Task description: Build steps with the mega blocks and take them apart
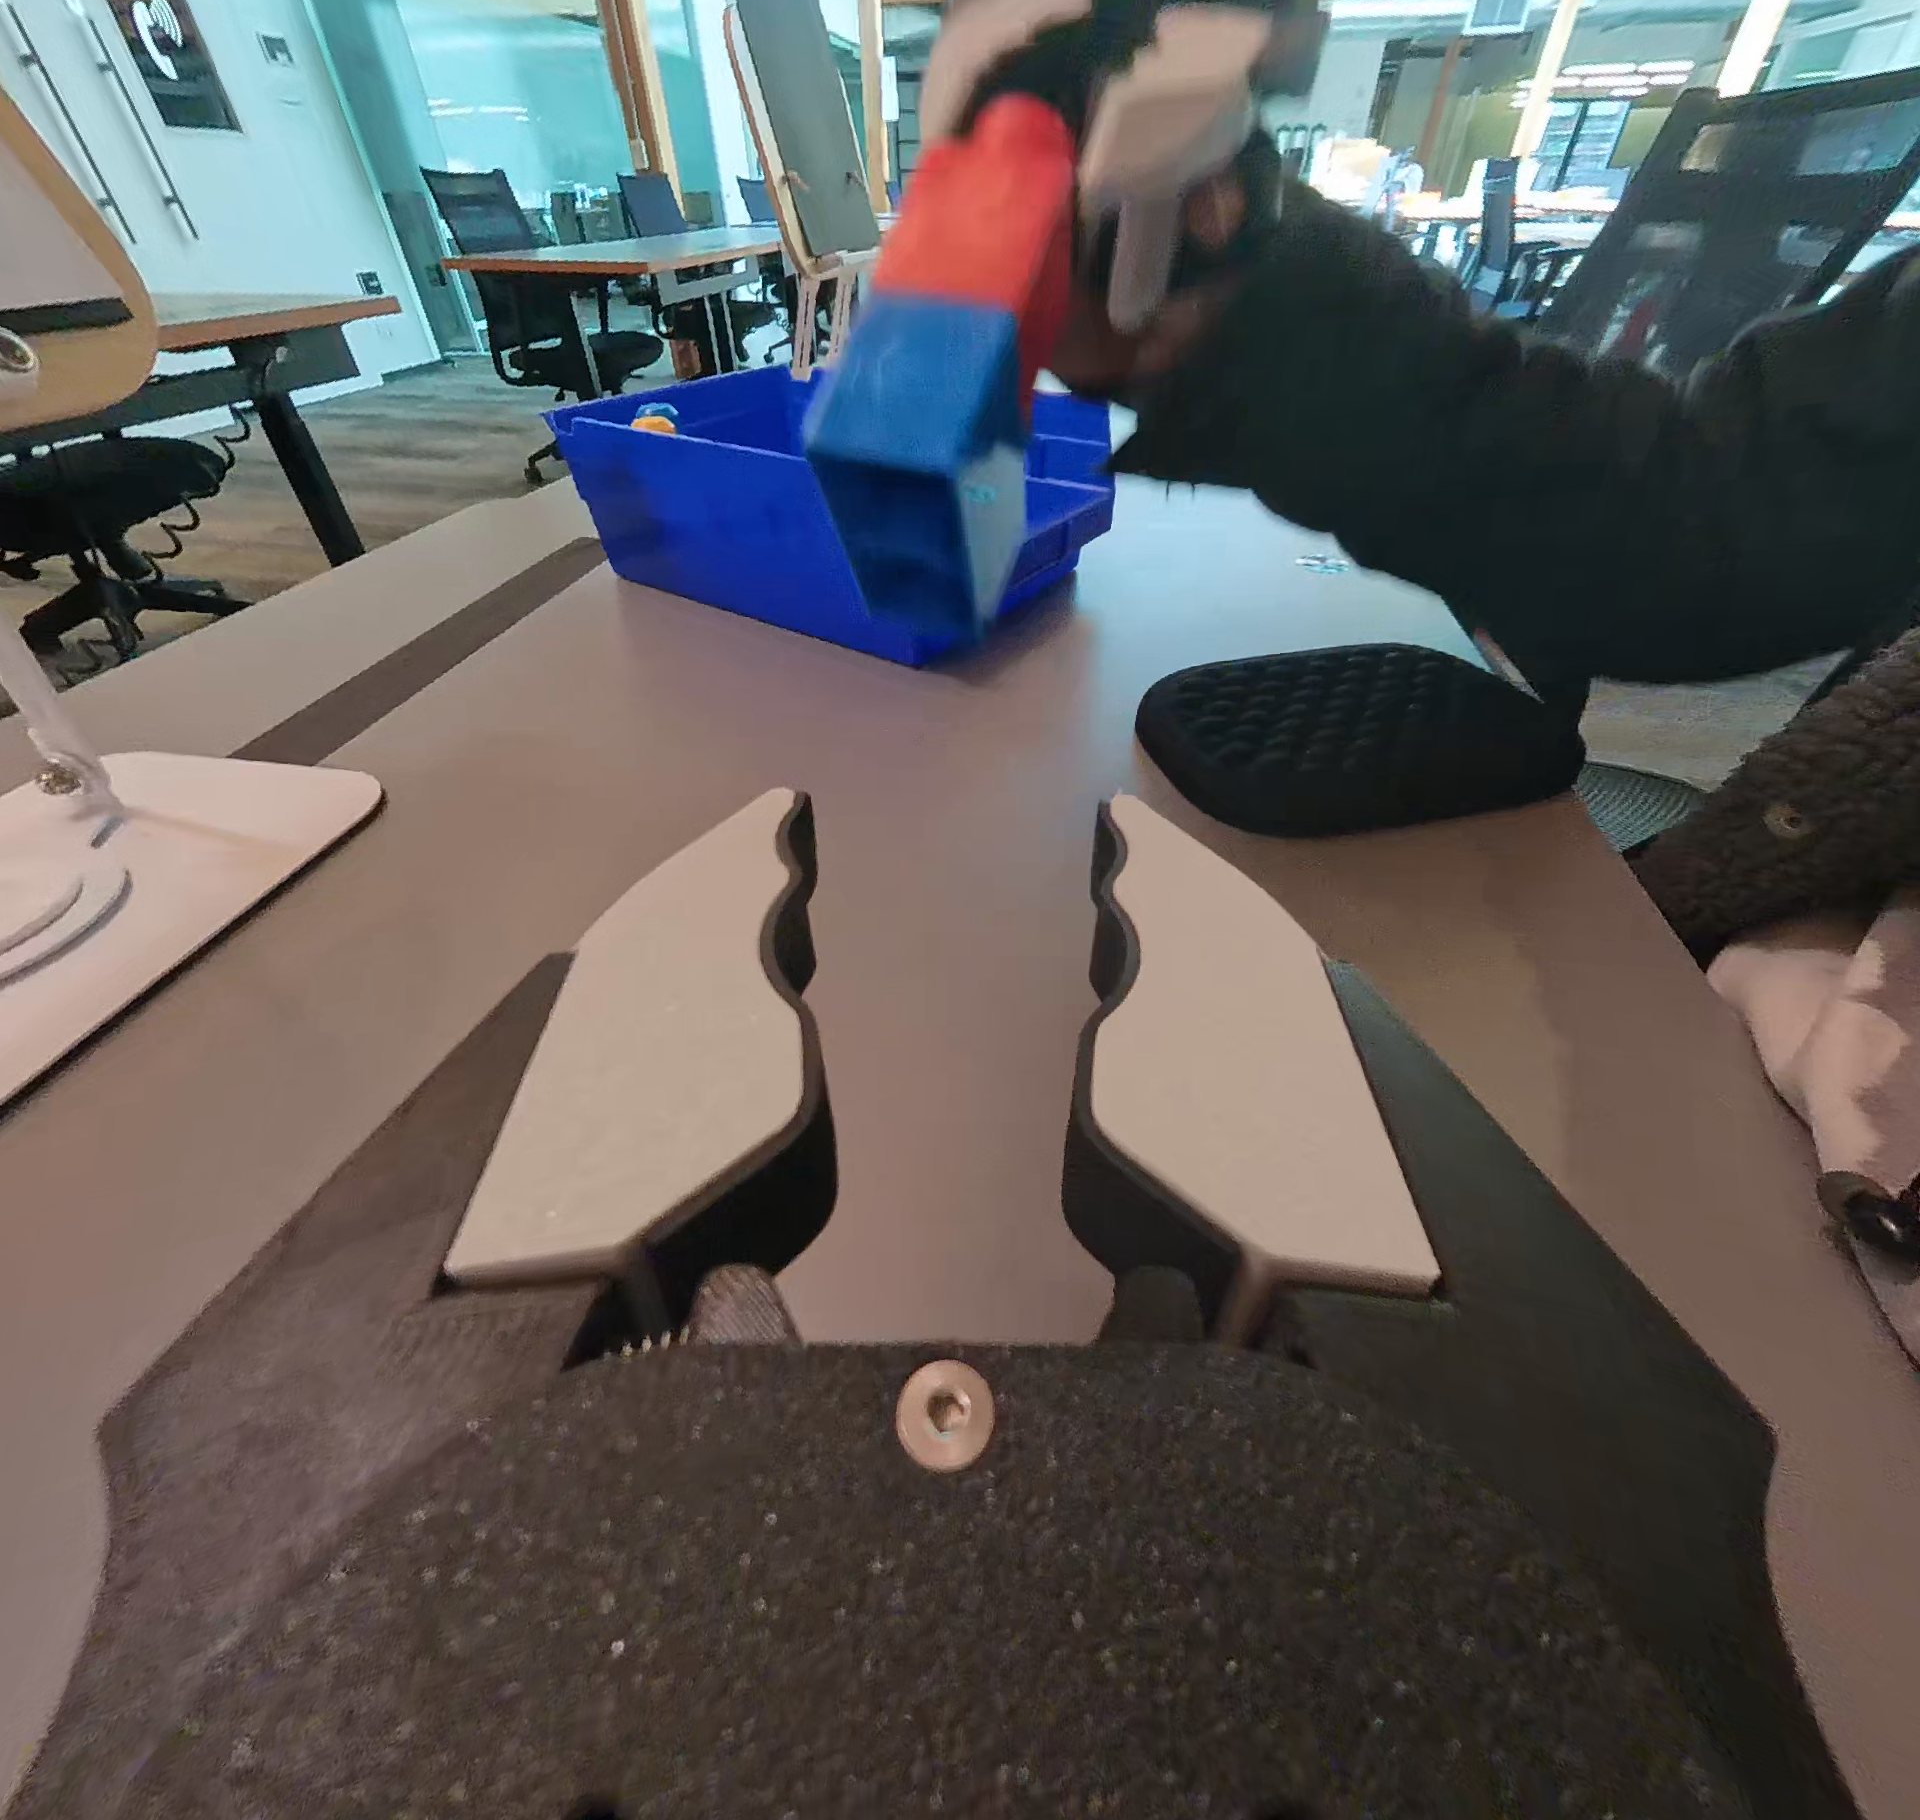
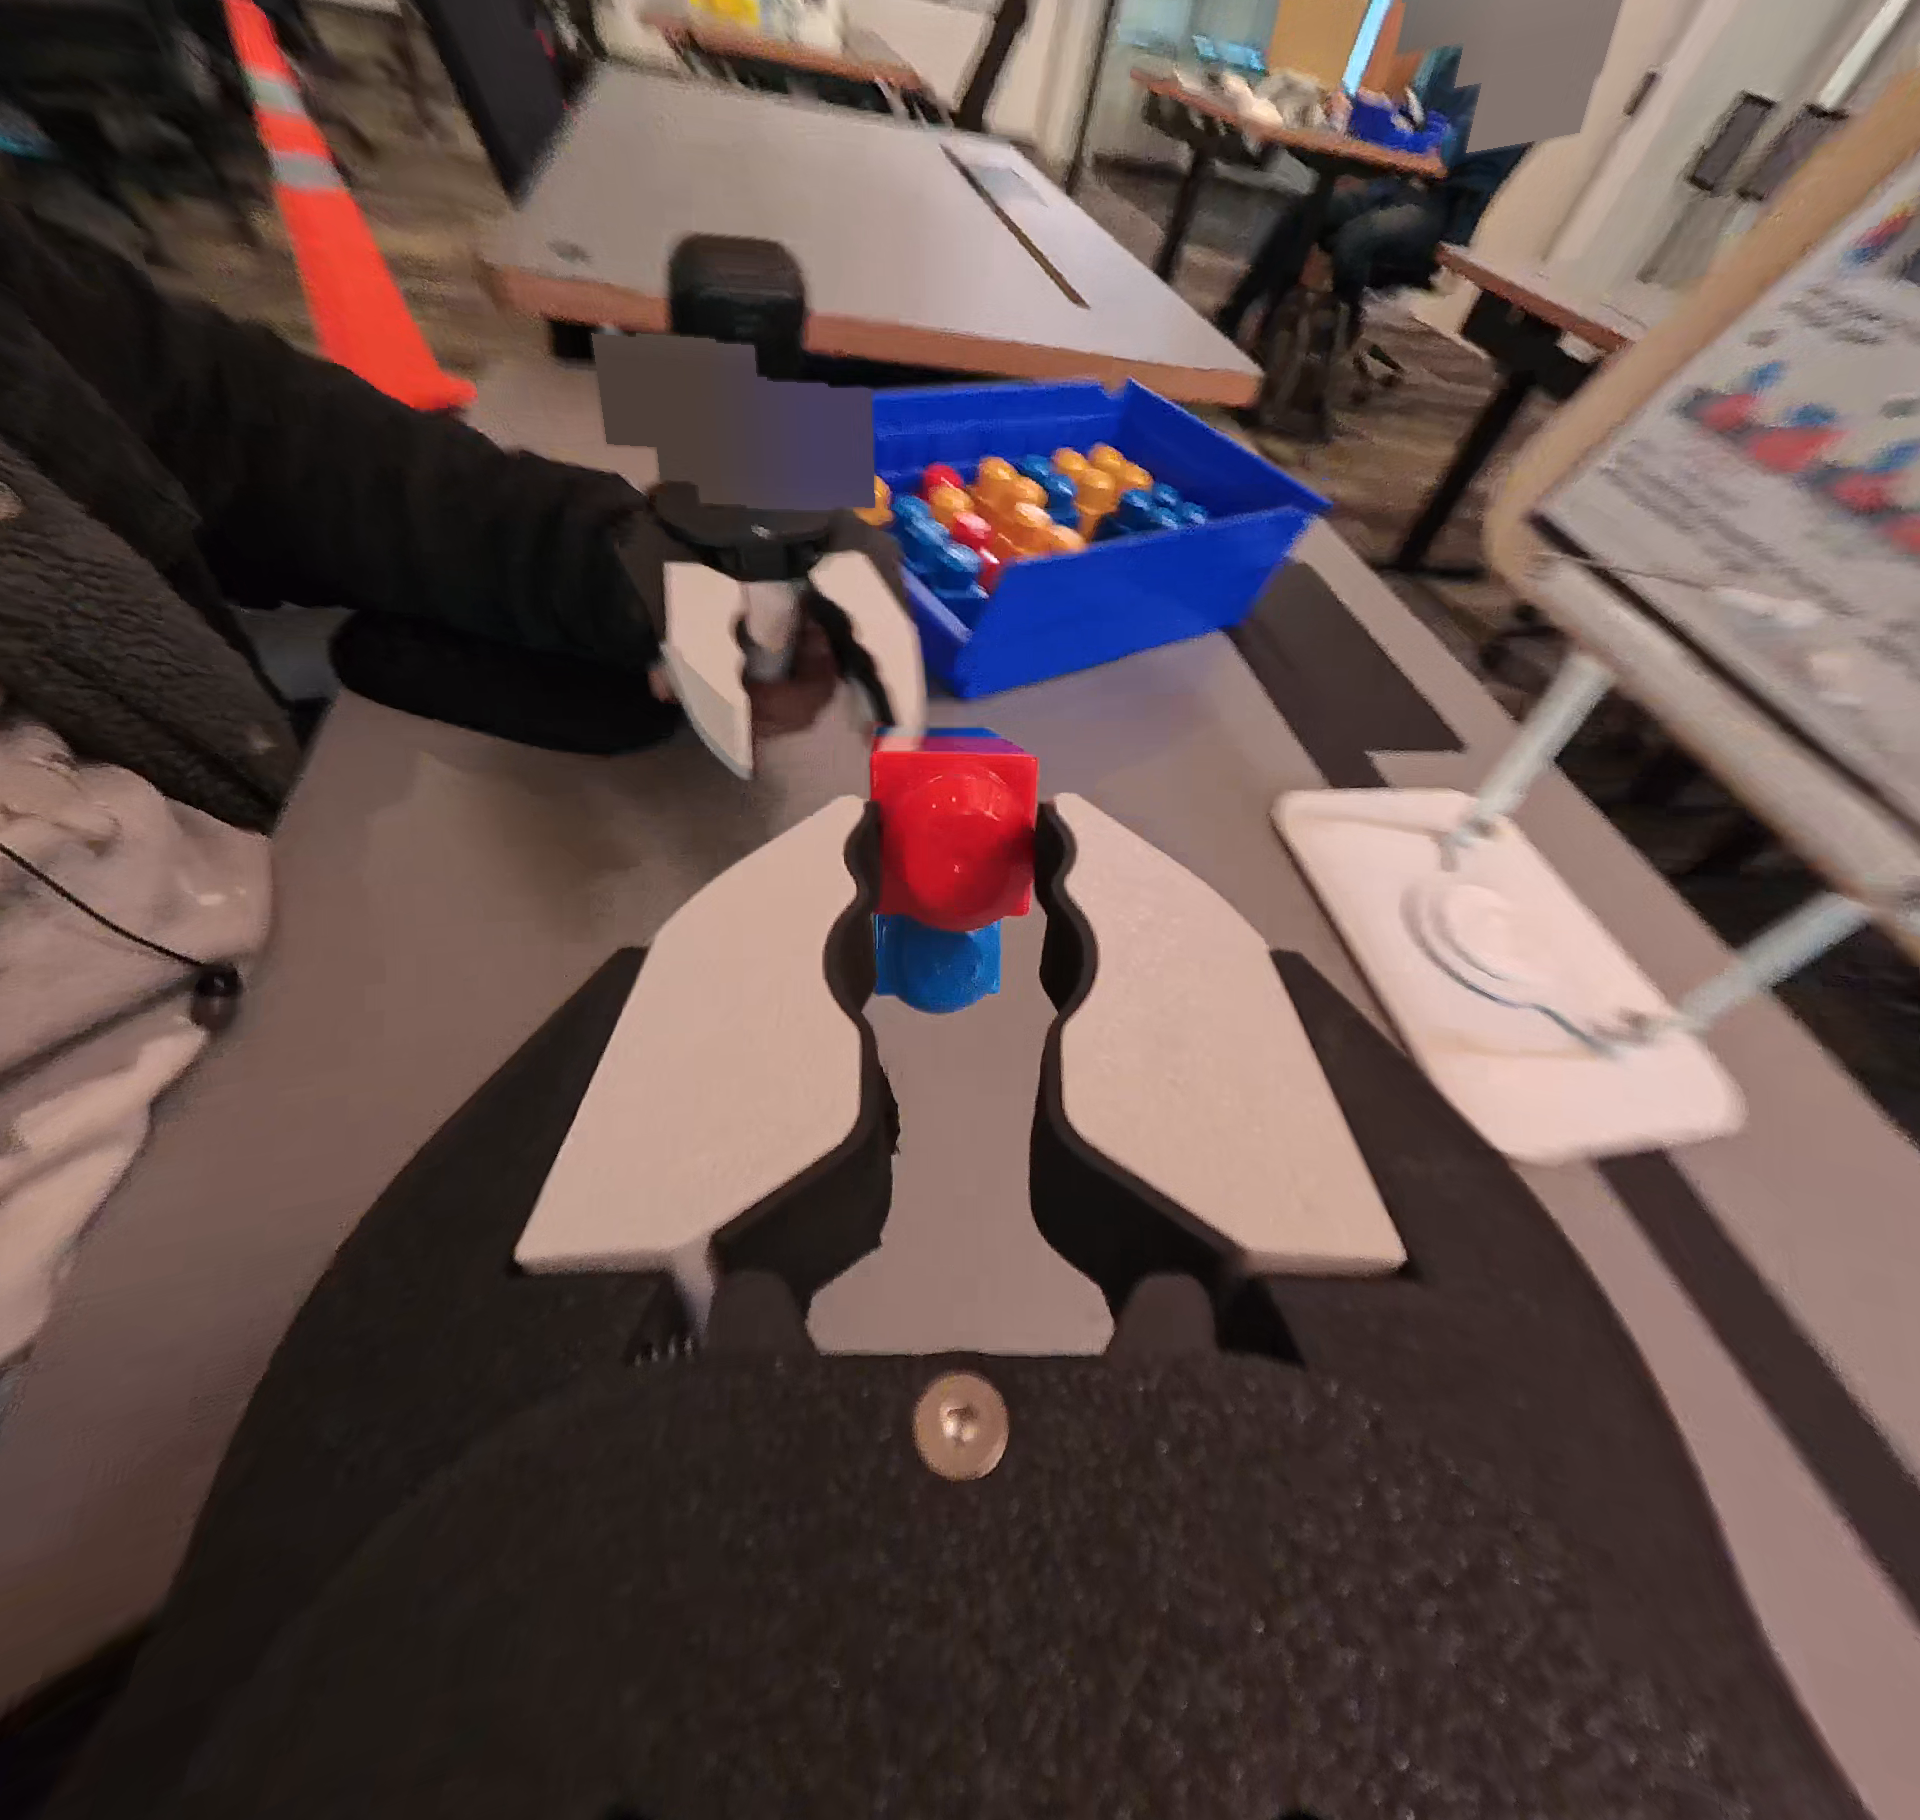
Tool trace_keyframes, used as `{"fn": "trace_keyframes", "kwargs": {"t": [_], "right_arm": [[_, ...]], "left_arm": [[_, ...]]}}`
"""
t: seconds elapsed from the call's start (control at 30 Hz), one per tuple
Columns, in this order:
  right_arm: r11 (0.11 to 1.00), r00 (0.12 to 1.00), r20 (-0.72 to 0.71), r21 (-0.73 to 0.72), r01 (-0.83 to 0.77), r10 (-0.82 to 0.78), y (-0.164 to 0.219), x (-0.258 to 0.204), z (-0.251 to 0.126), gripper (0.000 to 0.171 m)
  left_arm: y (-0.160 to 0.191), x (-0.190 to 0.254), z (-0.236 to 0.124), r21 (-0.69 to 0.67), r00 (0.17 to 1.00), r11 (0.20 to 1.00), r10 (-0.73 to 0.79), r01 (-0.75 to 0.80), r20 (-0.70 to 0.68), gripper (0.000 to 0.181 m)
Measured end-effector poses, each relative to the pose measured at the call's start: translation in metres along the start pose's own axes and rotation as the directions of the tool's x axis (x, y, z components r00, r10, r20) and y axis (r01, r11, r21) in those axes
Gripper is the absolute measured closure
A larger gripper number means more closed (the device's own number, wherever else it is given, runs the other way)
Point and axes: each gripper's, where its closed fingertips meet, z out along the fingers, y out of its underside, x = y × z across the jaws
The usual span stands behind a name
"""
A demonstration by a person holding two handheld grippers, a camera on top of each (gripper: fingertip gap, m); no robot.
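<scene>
here the right claw [image 2: 954, 871] pinches the red block [image 2: 954, 851] at its tips, left claw [image 1: 951, 840] parted, empty.

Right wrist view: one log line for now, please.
right gripper shut on red block | blue block attached | left gripper open, empty | bin stocked

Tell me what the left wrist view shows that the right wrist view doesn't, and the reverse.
Only the left wrist view: the open hollow underside of the blue block, the stack seen side-on and tilted in the air, and a black perforated pad.

Only the right wrist view: the bin's contents, orange, blue and red blocks, and an orange traffic cone.

Both: the blue bin, the red block gripped by the right tongs, the empty, open left tongs, and the white stand base.
</scene>
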Motion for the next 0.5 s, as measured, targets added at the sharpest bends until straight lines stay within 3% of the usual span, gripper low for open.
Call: {"fn": "trace_keyframes", "kwargs": {"t": [0.1,0.23,0.37,0.5], "right_arm": [[0.981,0.986,-0.139,-0.185,0.062,-0.088,-0.01,0.046,-0.049,0.143],[0.913,0.957,-0.257,-0.409,0.017,-0.133,-0.012,0.108,-0.112,0.143],[0.826,0.936,-0.329,-0.557,-0.086,-0.125,0.012,0.154,-0.153,0.143],[0.737,0.934,-0.344,-0.656,-0.164,-0.098,0.056,0.181,-0.17,0.143]], "left_arm": [[0.005,-0.004,0.001,-0.024,1.0,1.0,0.015,-0.014,0.027,0.137],[0.007,-0.008,0.0,-0.033,0.999,0.999,0.021,-0.019,0.048,0.147],[0.007,-0.009,-0.001,-0.032,0.998,0.999,0.018,-0.017,0.055,0.161],[0.01,-0.008,-0.001,-0.042,0.999,0.999,0.015,-0.013,0.048,0.172]]}}
